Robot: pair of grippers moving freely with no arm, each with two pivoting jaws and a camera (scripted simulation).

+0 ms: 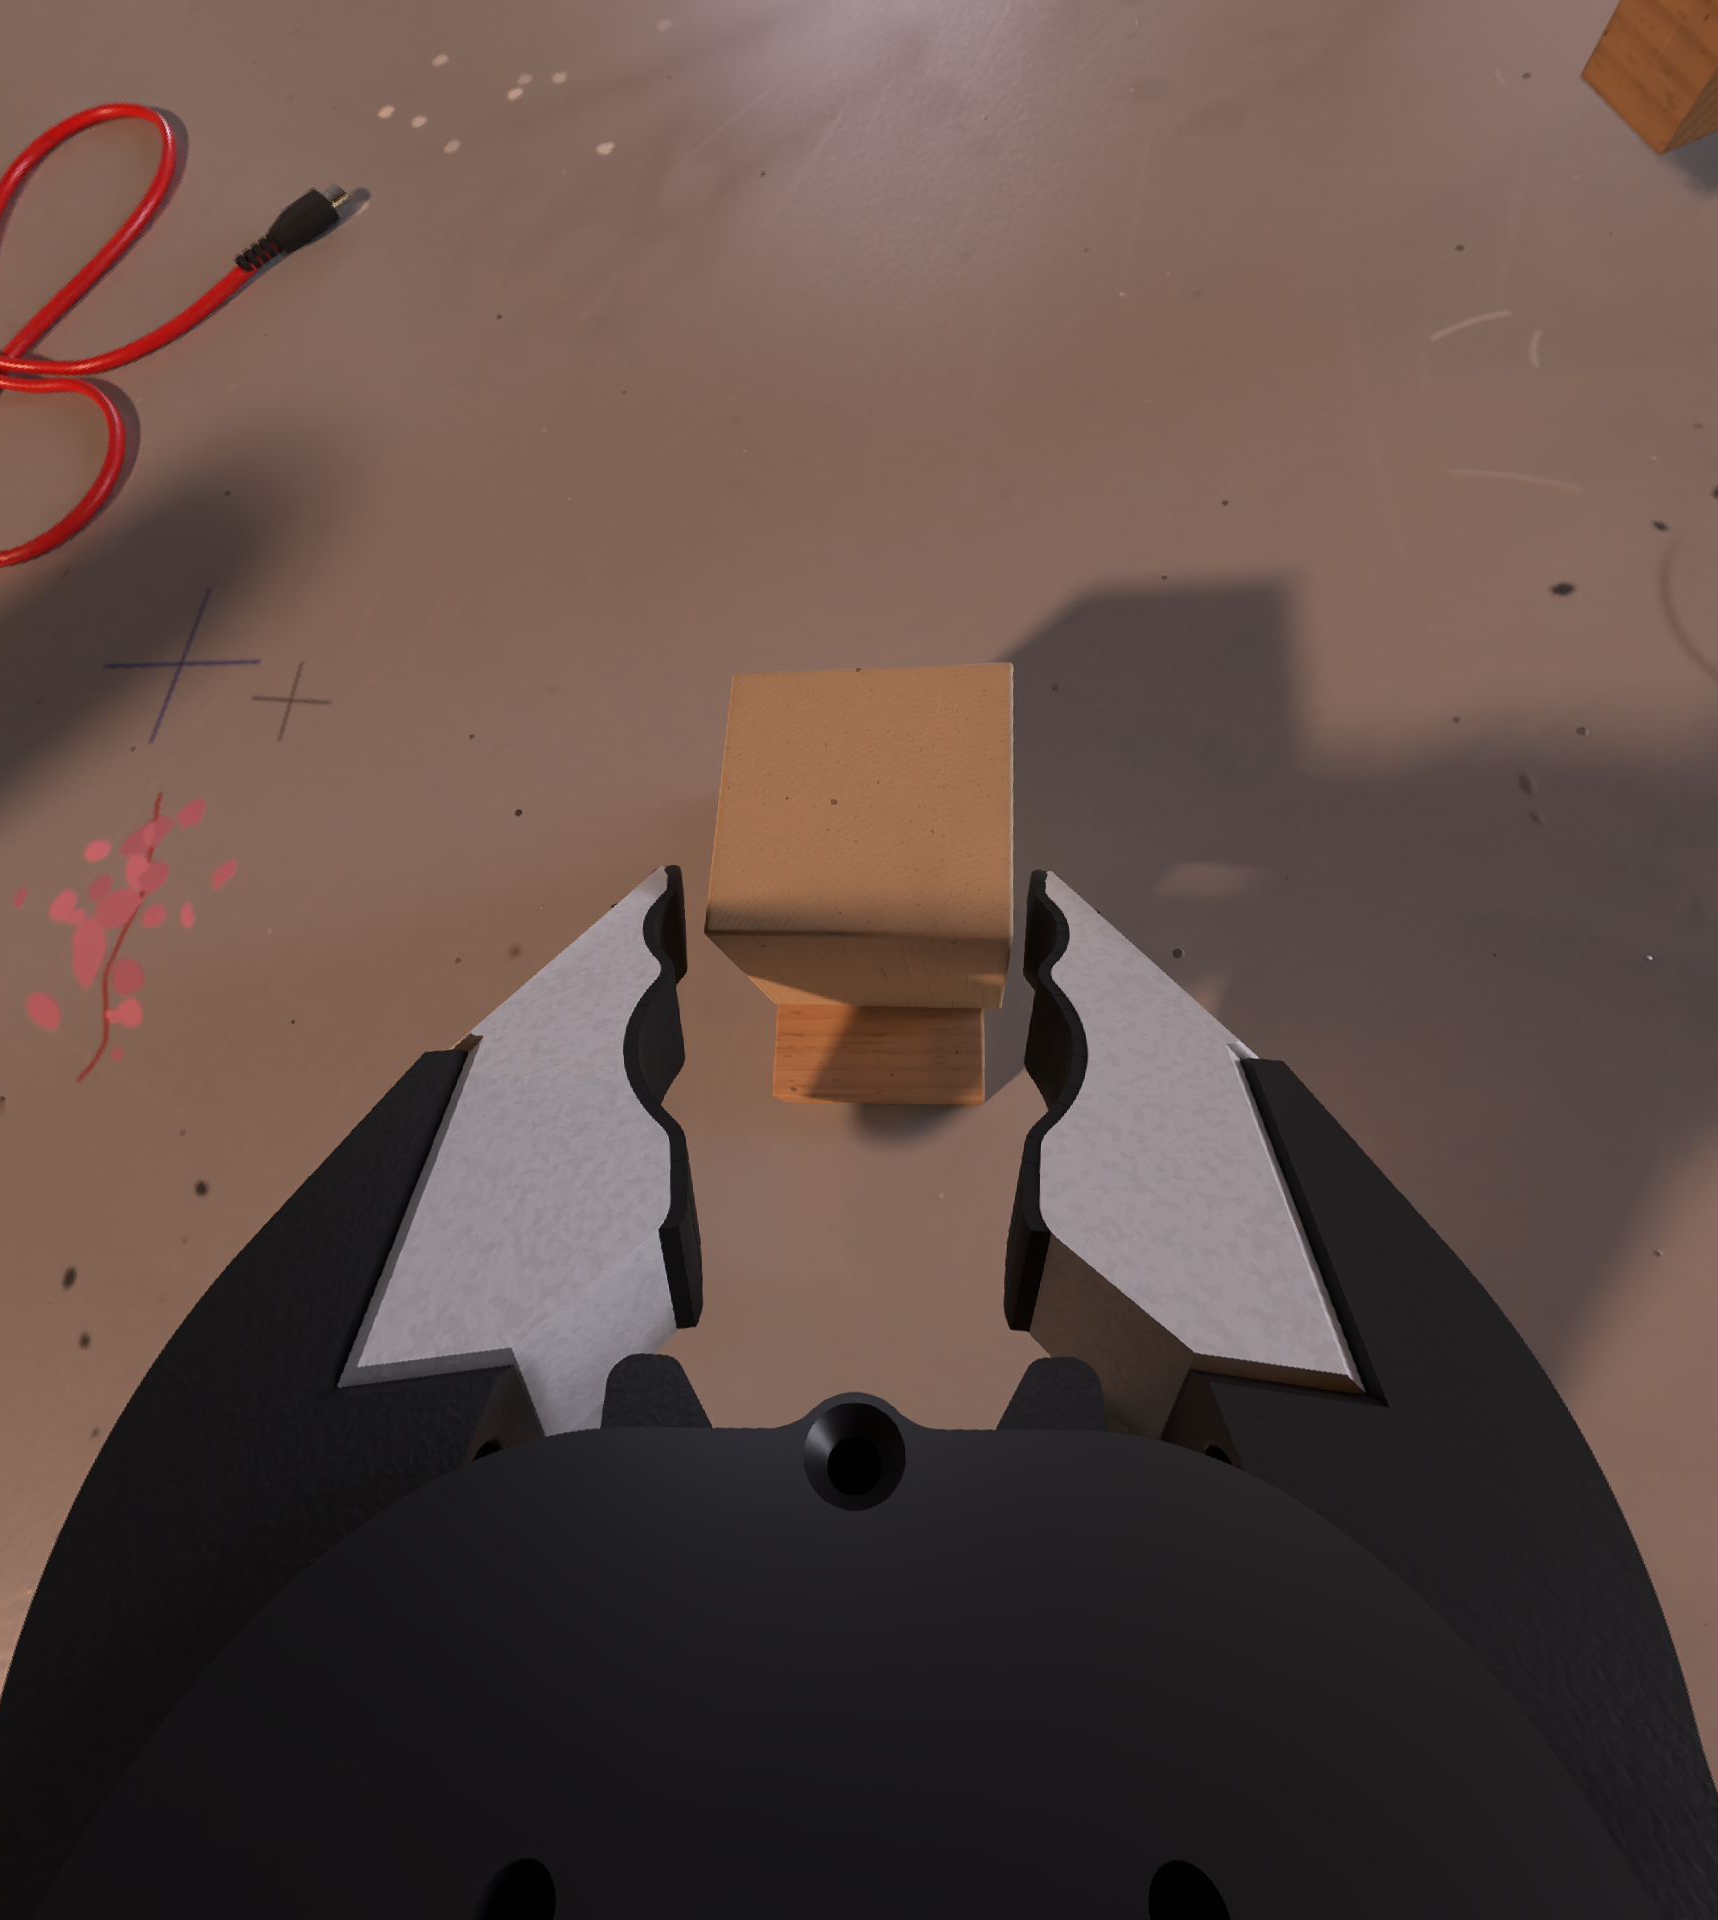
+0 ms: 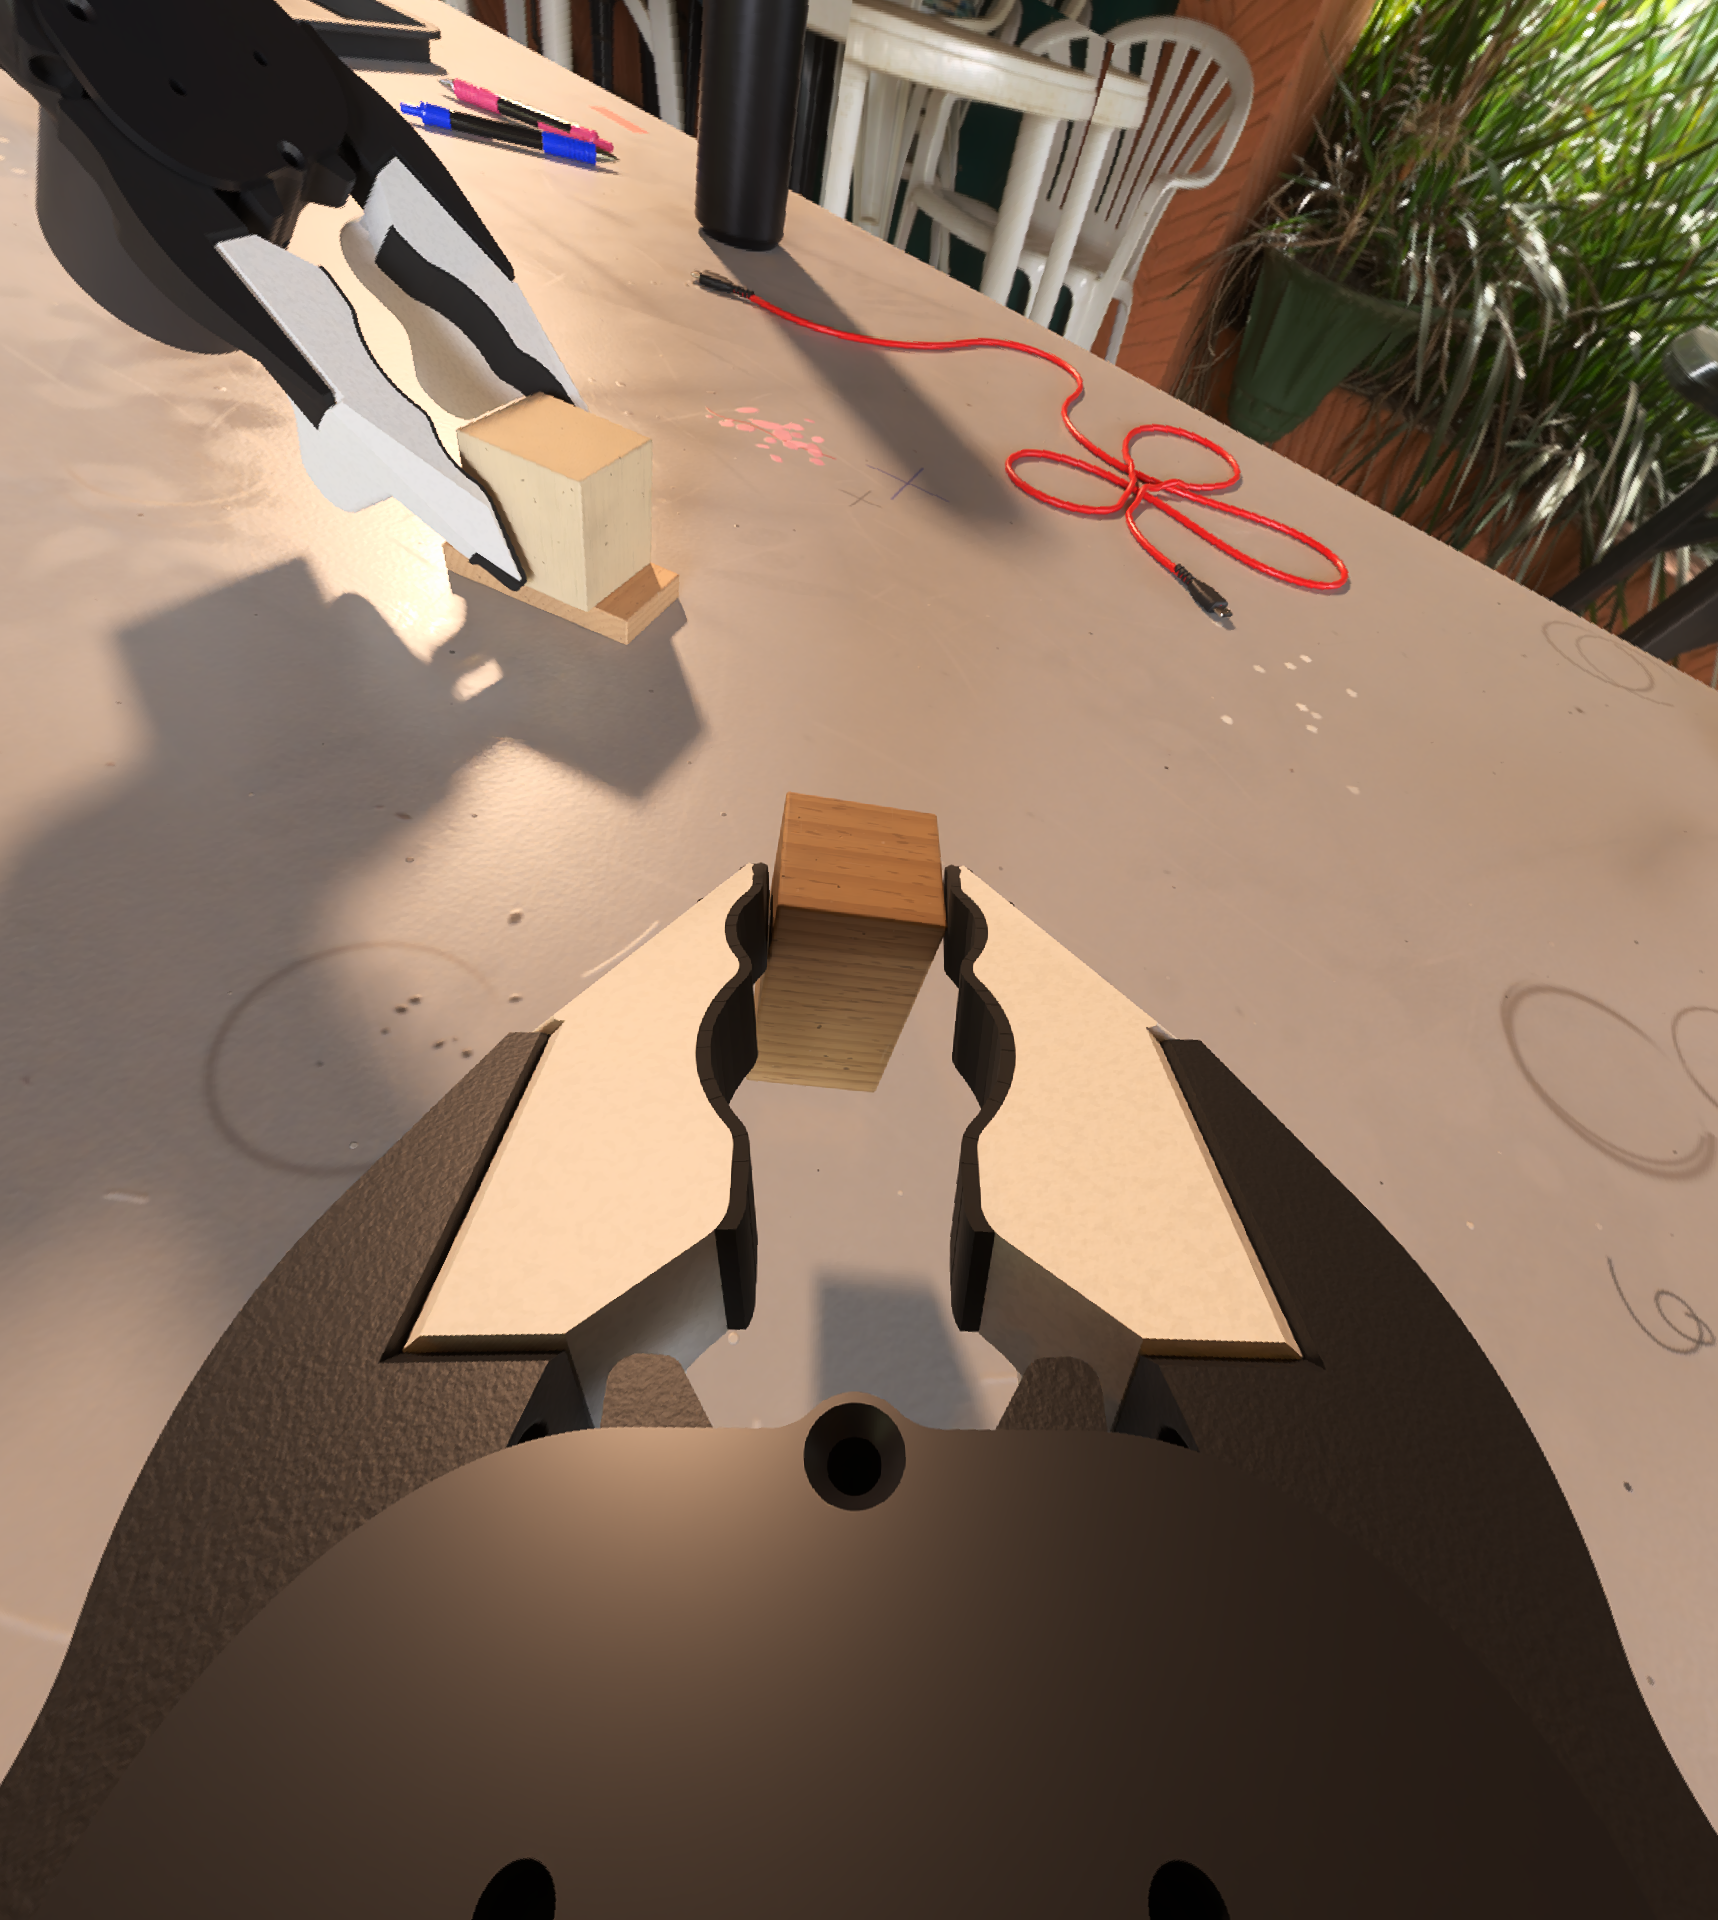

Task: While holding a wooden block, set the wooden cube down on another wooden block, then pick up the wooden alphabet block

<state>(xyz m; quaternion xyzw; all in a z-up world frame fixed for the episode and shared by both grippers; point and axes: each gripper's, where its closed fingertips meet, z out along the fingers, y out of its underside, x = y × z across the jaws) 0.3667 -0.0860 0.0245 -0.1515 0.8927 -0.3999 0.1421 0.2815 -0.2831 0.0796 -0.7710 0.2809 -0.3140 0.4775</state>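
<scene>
A pale wooden cube (image 1: pixel 860 800) stands on a flat wooden block (image 1: pixel 881 1055) on the table. My left gripper (image 1: pixel 855 883) is open, with one finger on each side of the cube and a narrow gap at each. The right wrist view shows the same cube (image 2: pixel 574 499), flat block (image 2: pixel 642 613) and left gripper (image 2: pixel 533 478) at the far left. My right gripper (image 2: pixel 855 878) is shut on a darker wooden block (image 2: pixel 855 904) and holds it above the table. That darker block also shows in the left wrist view (image 1: pixel 1696 73), at the top right corner.
A looped red cable (image 2: pixel 1146 488) lies to the right of the stack; it also shows in the left wrist view (image 1: pixel 24 353). A black cylinder (image 2: pixel 746 125) and pens (image 2: pixel 512 125) lie at the table's far edge. White chairs (image 2: pixel 1094 156) and plants (image 2: pixel 1509 208) stand beyond it.
</scene>
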